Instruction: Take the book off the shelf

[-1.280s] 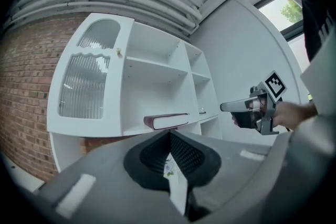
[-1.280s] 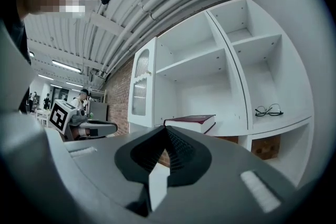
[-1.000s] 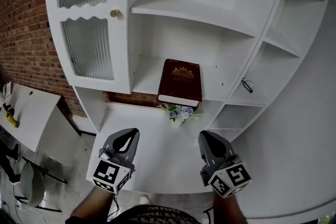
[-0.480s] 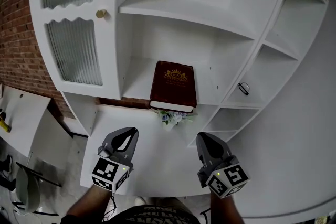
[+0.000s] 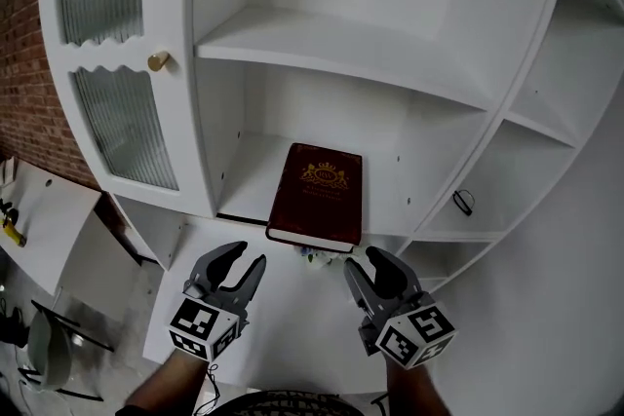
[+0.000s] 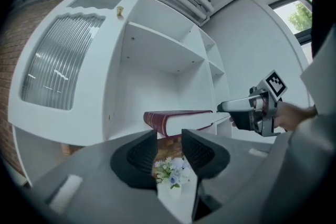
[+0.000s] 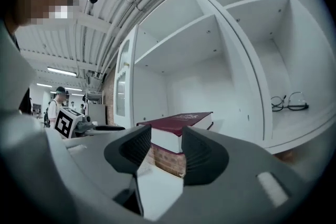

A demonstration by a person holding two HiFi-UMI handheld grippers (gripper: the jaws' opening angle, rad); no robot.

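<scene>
A dark red book [image 5: 316,195] with a gold crest lies flat on the lower shelf [image 5: 249,175] of a white cabinet, its near end jutting past the shelf edge. The same book [image 6: 178,120] shows above the jaws in the left gripper view, and the book [image 7: 178,127] sits just beyond the jaws in the right gripper view. Below the book's left corner my left gripper [image 5: 242,263] is open and empty. My right gripper [image 5: 366,270] is open too, just under the book's near right corner, touching nothing.
A small bunch of artificial flowers [image 6: 172,169] lies on the white counter [image 5: 292,326] under the book. A pair of glasses [image 5: 462,202] rests in the right side compartment. A ribbed glass door with a brass knob [image 5: 157,62] stands at left. Brick wall at far left.
Both grippers have moved up and closer to the book's near edge. The view has shifted toward the cabinet, so the book now hides most of the flowers.
</scene>
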